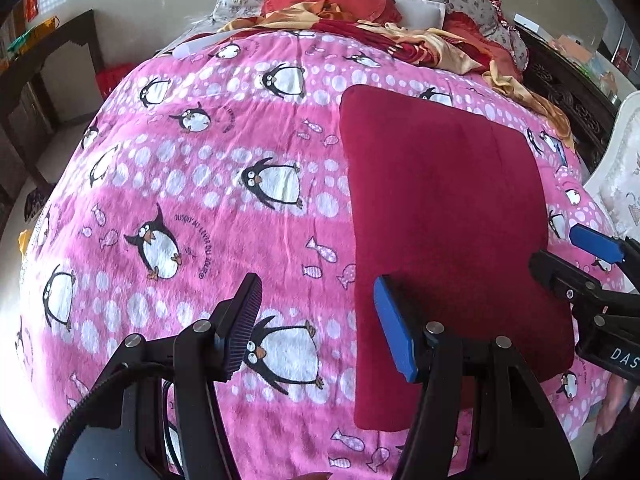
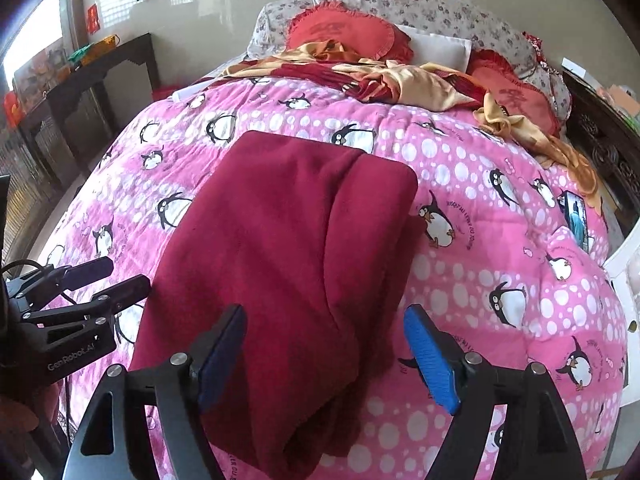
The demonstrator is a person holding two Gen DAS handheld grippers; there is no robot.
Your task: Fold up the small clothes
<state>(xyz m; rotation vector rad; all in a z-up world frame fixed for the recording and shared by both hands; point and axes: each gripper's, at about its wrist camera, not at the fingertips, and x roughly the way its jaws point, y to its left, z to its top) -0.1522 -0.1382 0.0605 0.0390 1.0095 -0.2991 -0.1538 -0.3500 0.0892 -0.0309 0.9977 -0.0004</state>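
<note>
You are in a home bedroom. A bed fills the view, covered by a pink penguin-print blanket (image 1: pixel 224 184). At twelve o'clock floral pillows (image 2: pixel 420 4) and a red frilled cushion (image 2: pixel 344 32) lie against the wall. At nine o'clock a dark wooden side table (image 2: pixel 100 68) stands beside the bed.

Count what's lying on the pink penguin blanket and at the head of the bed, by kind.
Folded red garment: 1
Red heart cushions: 2
Gold-and-red cloth: 1
White pillow: 1
Phone: 1
Total: 6
</note>
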